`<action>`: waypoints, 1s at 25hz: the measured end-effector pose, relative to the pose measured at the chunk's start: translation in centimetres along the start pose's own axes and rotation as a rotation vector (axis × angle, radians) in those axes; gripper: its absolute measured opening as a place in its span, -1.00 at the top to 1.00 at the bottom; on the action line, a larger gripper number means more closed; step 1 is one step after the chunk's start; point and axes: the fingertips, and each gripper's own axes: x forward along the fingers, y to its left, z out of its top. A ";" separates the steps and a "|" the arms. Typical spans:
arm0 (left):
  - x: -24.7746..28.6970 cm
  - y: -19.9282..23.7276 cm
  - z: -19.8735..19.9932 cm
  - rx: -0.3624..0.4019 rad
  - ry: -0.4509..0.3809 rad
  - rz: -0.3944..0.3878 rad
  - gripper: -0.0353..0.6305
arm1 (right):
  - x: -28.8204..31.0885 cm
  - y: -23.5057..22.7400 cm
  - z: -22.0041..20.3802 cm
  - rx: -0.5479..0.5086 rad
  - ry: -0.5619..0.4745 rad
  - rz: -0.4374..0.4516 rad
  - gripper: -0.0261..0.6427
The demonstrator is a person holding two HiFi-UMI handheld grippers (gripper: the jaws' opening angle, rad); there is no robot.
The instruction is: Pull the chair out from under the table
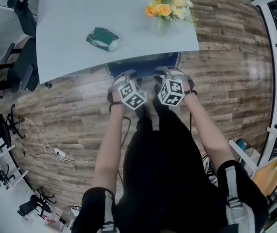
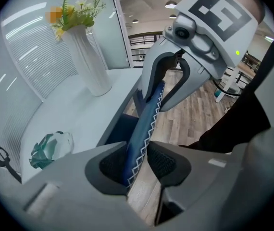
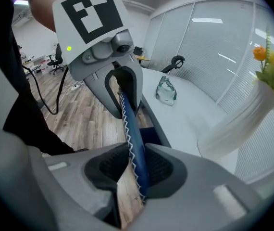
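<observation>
Head view: the chair (image 1: 143,62) sits tucked under the table (image 1: 70,33), with only the blue top of its back showing along the near edge, toward the right corner. The person stands right behind it. Both forearms reach forward and down, side by side, and the left gripper (image 1: 125,75) and right gripper (image 1: 170,72) tip steeply onto the back's top rim, near each other. By the look of it the step in hand is taking hold; the chair is not yet pulled out.

Left gripper view: the left gripper (image 2: 137,162) has its jaws closed on the chair (image 2: 146,124). The blue edge with white zigzag stitching runs up between the two pads, which press it from both sides. Further along the same rim the right gripper (image 2: 168,76) straddles it. The table's (image 2: 79,119) edge lies just left of the back.

Right gripper view: the right gripper (image 3: 134,165) likewise clamps the chair (image 3: 130,129), the stitched rim pinched between its pads. The left gripper (image 3: 122,85) is seen ahead on the same rim, and the table (image 3: 190,114) is to the right.

The next move probably calls for a firm, even hold from both grippers and a straight, level draw back toward the person. Both hands should move together so the chair does not twist against the table's edge, and the person should step back to make room.
</observation>
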 end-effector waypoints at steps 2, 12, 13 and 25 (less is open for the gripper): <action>-0.2 -1.2 -0.4 0.005 0.009 -0.030 0.48 | -0.3 1.2 -0.2 0.012 0.001 0.030 0.60; -1.2 -10.6 -4.3 -0.021 0.014 -0.176 0.51 | -2.0 10.9 -2.0 0.149 -0.001 0.274 0.61; -1.1 -11.4 -4.8 -0.027 0.017 -0.196 0.51 | -2.0 11.8 -2.2 0.159 0.007 0.289 0.61; -1.2 -15.0 -6.7 -0.003 0.018 -0.224 0.53 | -1.8 15.6 -3.1 0.193 0.082 0.304 0.61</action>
